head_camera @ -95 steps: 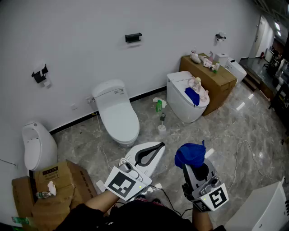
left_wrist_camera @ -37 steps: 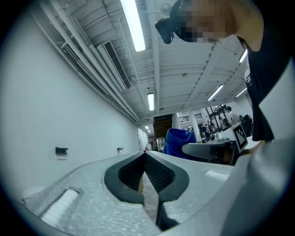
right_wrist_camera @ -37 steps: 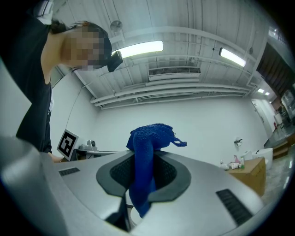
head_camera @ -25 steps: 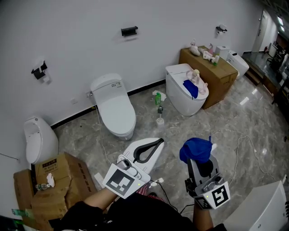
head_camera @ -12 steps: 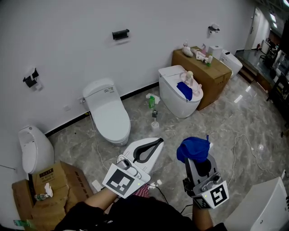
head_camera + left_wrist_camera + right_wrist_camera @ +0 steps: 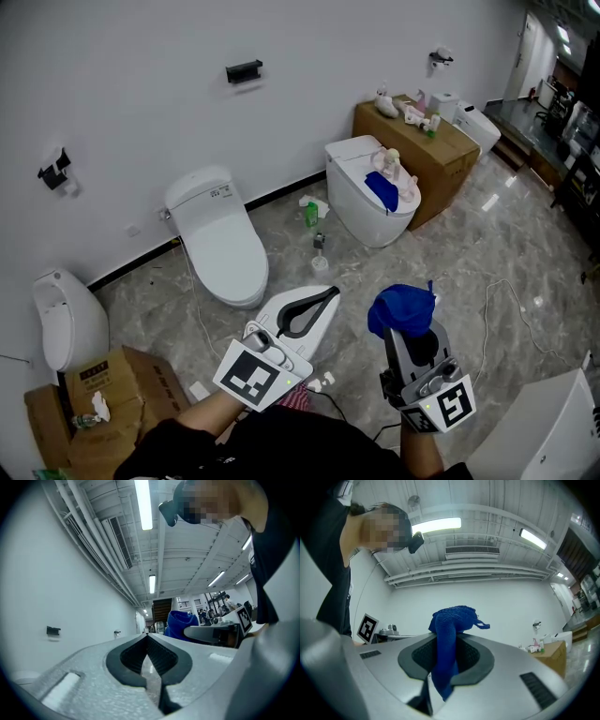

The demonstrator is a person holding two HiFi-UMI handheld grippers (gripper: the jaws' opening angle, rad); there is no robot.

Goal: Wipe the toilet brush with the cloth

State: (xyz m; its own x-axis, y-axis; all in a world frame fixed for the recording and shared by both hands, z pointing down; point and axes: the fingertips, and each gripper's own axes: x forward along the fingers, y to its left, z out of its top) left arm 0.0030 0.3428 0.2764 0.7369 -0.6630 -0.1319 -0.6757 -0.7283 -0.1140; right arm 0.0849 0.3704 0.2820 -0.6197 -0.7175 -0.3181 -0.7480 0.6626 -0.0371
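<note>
Tongs on the right point(image 6: 446, 645) pinch the bunched blue cloth point(image 6: 451, 619), which pokes up past their tips; the left tongs point(image 6: 149, 637) are pressed together, empty. Well ahead, what may be the toilet brush point(image 6: 320, 262) stands on the floor point(image 6: 487, 246) between two white toilets point(image 6: 221, 246).

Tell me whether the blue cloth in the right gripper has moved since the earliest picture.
Yes, slightly. Earlier the blue cloth sat straight below the right-hand toilet in the head view; now it sits below and to that toilet's right.

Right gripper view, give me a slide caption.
Right gripper shut on a blue cloth, facing a white wall under ceiling lights.
</note>
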